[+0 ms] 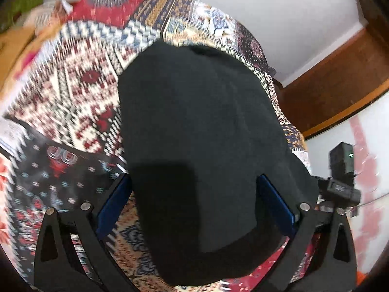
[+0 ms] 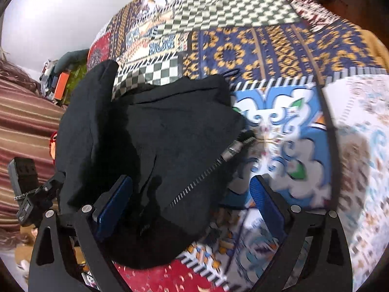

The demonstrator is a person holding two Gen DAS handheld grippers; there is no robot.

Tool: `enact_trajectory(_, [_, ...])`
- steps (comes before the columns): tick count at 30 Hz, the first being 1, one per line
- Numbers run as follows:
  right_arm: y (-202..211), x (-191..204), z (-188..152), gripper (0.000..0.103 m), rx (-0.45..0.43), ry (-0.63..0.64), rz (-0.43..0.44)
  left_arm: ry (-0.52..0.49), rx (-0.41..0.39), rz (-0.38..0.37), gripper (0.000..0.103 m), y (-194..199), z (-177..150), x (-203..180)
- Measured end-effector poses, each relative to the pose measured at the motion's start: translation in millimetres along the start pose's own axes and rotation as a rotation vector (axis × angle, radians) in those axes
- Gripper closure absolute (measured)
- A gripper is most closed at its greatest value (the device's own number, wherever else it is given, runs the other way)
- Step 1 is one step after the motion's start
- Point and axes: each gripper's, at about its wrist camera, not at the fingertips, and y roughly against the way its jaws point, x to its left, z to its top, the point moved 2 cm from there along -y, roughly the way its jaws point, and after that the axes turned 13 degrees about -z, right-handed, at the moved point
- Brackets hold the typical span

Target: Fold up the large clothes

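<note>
A large black garment [image 1: 199, 131] lies spread on a patterned patchwork bedspread [image 1: 80, 92]. In the left wrist view it fills the middle, and my left gripper [image 1: 194, 187] stands open just above its near part, blue pads [image 1: 114, 202] wide on both sides. In the right wrist view the same black garment [image 2: 155, 131] is bunched, with a zipper [image 2: 206, 172] running across it. My right gripper [image 2: 192, 194] is open over the garment's near edge; its left pad is above the cloth and its right pad above the bedspread [image 2: 291, 146].
A white wall [image 1: 279, 12] and a dark wooden door frame [image 1: 340, 82] stand beyond the bed at the right. The other gripper's black body [image 1: 340, 170] shows at the right edge. A striped maroon cloth [image 2: 22, 116] and clutter [image 2: 60, 82] lie left of the bed.
</note>
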Motion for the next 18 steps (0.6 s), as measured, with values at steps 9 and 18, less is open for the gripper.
enact_trajectory(9, [-15, 19, 7, 0.005, 0.037, 0.024, 0.045, 0.095, 0.027, -0.074, 0.000, -8, 12, 20])
enact_trajectory(18, [-25, 20, -3, 0.037, 0.134, -0.029, 0.165, 0.215, 0.053, -0.167, 0.000, -7, 4, 36])
